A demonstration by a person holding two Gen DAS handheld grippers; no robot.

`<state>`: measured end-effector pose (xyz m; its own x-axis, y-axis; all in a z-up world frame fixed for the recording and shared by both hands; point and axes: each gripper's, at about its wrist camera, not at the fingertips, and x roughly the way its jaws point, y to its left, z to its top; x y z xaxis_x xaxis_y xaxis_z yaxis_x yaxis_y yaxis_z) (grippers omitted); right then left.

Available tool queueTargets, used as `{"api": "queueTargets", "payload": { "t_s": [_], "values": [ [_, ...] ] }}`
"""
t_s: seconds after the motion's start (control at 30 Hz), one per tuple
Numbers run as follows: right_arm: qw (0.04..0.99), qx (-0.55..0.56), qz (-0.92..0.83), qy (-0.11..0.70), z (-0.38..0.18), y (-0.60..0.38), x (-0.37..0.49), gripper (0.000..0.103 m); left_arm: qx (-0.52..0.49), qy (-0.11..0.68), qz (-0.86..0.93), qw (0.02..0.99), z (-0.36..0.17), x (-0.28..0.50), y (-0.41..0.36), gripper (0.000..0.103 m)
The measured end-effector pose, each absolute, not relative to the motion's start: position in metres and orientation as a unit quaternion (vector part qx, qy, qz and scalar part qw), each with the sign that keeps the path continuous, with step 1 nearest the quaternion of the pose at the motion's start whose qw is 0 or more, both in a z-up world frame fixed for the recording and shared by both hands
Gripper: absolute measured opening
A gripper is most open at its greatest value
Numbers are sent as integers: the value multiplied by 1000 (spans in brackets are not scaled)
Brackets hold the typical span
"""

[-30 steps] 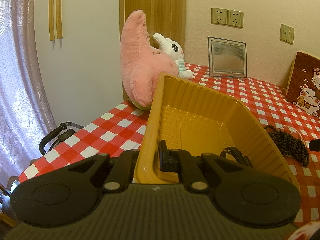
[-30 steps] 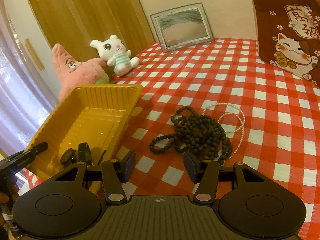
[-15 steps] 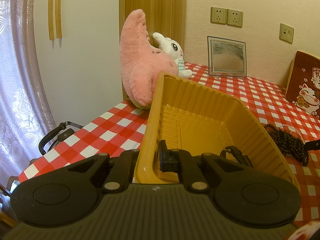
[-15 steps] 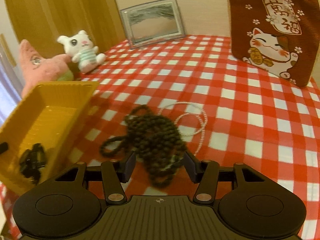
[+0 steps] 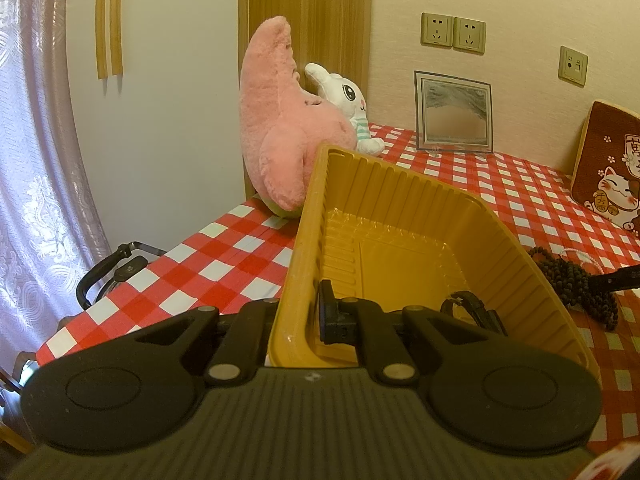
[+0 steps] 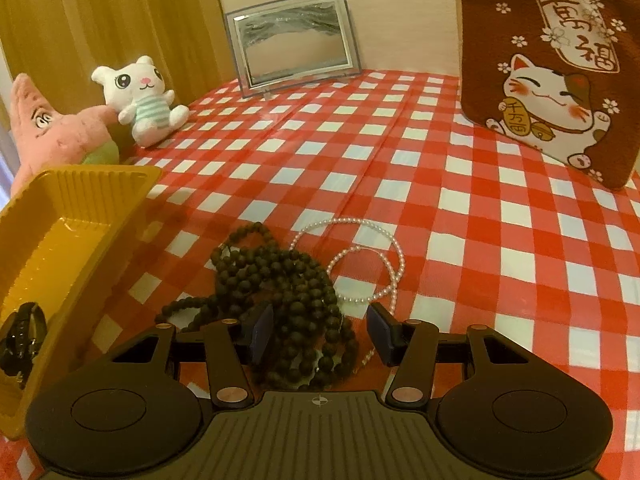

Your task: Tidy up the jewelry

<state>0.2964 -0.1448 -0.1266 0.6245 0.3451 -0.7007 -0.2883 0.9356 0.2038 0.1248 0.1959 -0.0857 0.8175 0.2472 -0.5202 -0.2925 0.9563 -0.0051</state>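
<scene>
Left claw (image 5: 298, 320) clamps tray (image 5: 420, 208) rim, tilting it; right claw (image 6: 320, 330) gapes over dark beads (image 6: 288, 280), ready to grab.

Black ribbed tongs (image 6: 319, 332), round caps, silver screws

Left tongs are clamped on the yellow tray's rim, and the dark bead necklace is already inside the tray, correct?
Not quite. The right wrist view shows the dark bead necklace lying on the checked tablecloth beside the yellow tray, between the open right tongs. The left tongs do clamp the rim.
</scene>
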Motion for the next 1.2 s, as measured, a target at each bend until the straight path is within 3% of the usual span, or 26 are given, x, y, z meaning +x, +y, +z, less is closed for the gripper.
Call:
{"api": "queueTargets", "payload": {
  "t_s": [0.07,0.2,0.23,0.33,0.6,1.2],
  "values": [
    [900,36,180,396,-129,-144,299,50,-43,267,142,952,-86,125,196,7],
    [901,27,196,387,-129,-141,299,29,-43,267,142,952,-86,125,196,7],
    [902,22,199,383,-128,-141,298,16,-43,267,142,952,-87,124,196,7],
    [902,18,205,380,-126,-141,297,7,-42,268,142,952,-87,124,196,7],
    [917,31,214,336,-97,-149,285,7,-42,268,142,952,-88,124,197,7],
    [942,72,270,185,43,-172,252,7,-42,268,142,952,-88,124,197,7]
  ]
}}
